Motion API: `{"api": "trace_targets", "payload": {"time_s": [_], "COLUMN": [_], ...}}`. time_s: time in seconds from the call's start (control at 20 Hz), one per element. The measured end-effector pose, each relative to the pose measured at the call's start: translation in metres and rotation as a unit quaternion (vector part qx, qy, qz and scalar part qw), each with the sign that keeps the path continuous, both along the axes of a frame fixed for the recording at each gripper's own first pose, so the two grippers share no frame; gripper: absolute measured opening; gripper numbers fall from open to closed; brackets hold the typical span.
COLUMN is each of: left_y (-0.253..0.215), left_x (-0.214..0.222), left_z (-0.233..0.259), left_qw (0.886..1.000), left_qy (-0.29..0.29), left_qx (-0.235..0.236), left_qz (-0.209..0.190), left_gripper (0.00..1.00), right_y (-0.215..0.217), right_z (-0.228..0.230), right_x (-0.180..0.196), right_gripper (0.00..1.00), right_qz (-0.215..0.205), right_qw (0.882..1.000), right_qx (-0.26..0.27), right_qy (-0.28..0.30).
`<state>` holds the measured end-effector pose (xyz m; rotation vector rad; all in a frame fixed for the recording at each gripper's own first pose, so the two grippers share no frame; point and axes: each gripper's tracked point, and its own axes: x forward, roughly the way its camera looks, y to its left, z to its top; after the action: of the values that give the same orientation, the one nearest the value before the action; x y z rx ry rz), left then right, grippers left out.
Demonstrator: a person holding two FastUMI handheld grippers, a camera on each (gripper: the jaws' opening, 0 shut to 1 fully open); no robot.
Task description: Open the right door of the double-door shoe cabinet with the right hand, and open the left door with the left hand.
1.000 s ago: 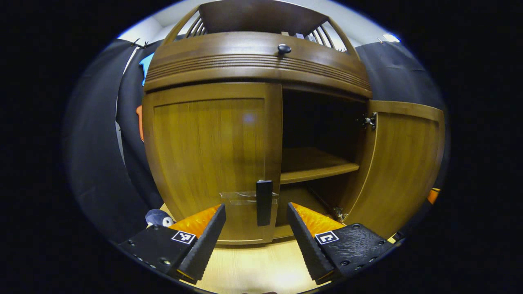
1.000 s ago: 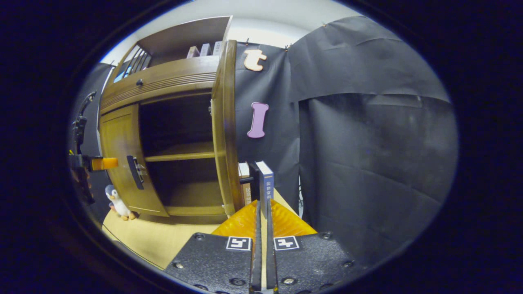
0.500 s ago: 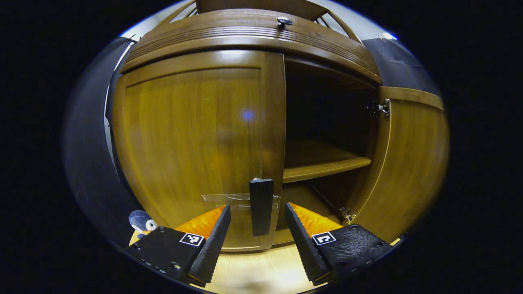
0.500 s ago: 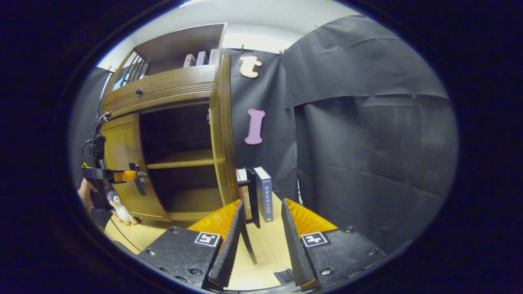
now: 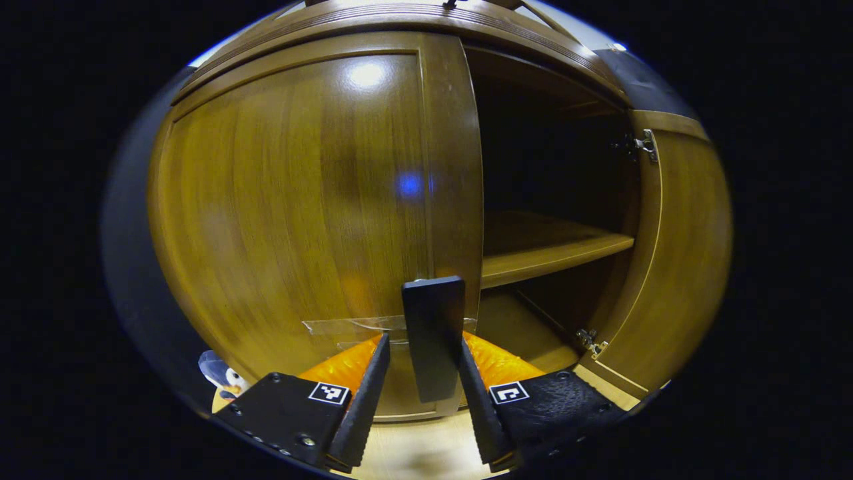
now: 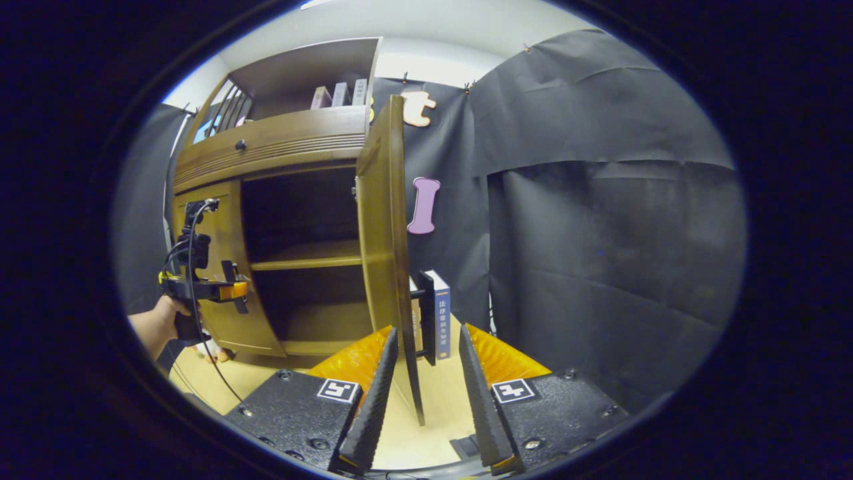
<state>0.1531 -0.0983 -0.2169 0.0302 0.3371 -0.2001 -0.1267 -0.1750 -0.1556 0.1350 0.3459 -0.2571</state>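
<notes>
The left claw [image 5: 418, 393] has closed in on the left door's handle [image 5: 433, 337]: half a second ago its fingers stood well to either side of that dark upright bar, and now the bar sits between them, with the door's panel looming much larger ahead. The fingers are narrowed around the handle, but whether both already press on it cannot be told; a sliver of gap seems to remain on the left side. In the right gripper view the left claw [image 6: 230, 291] shows farther off, held by a hand [image 6: 163, 320] and set at the handle.

The right claw [image 6: 426, 393] is spread, pinching nothing. The right door [image 6: 386, 253] stands swung out edge-on just ahead of it, its lower edge between the fingers, and has swung a little nearer since a moment ago. So the right half of the task looks done, and the left half is at the grasp stage.

The left door [image 5: 300, 200] is still shut, directly ahead of the left claw: a glossy brown wood panel with vertical grain and a strip of clear tape [image 5: 353, 325] by the handle. Just right of it the cabinet's dark interior [image 5: 546, 167] shows, with a wooden shelf [image 5: 553, 250]. A blue book [image 6: 441, 320] stands on the worktop [image 6: 260, 393] just beyond the right claw.
</notes>
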Motion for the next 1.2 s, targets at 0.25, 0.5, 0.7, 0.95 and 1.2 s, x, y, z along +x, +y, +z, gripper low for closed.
{"api": "trace_targets", "payload": {"time_s": [0.25,0.5,0.7,0.95,1.2], "left_y": [-0.008,-0.009,-0.009,-0.007,-0.002], "left_x": [-0.001,0.003,-0.002,-0.015,-0.035], "left_z": [0.007,0.005,0.004,0.003,0.005], "left_qw": [1.000,1.000,1.000,1.000,0.999], "left_qy": [-0.009,-0.012,-0.005,-0.006,-0.009], "left_qx": [-0.018,-0.022,-0.024,-0.020,-0.024], "left_qz": [-0.001,0.003,-0.002,-0.010,-0.018], "left_gripper": [0.36,0.28,0.28,0.28,0.28], "right_y": [0.017,0.027,0.033,0.042,0.059], "right_z": [-0.003,-0.005,-0.008,-0.010,-0.017], "right_x": [0.001,0.004,0.008,0.021,0.031], "right_gripper": [0.60,0.60,0.59,0.59,0.59], "right_qz": [0.019,0.037,0.045,0.062,0.094], "right_qw": [1.000,0.999,0.999,0.998,0.996], "right_qx": [-0.002,-0.002,0.000,0.006,0.006], "right_qy": [0.004,0.006,0.006,0.000,0.005]}}
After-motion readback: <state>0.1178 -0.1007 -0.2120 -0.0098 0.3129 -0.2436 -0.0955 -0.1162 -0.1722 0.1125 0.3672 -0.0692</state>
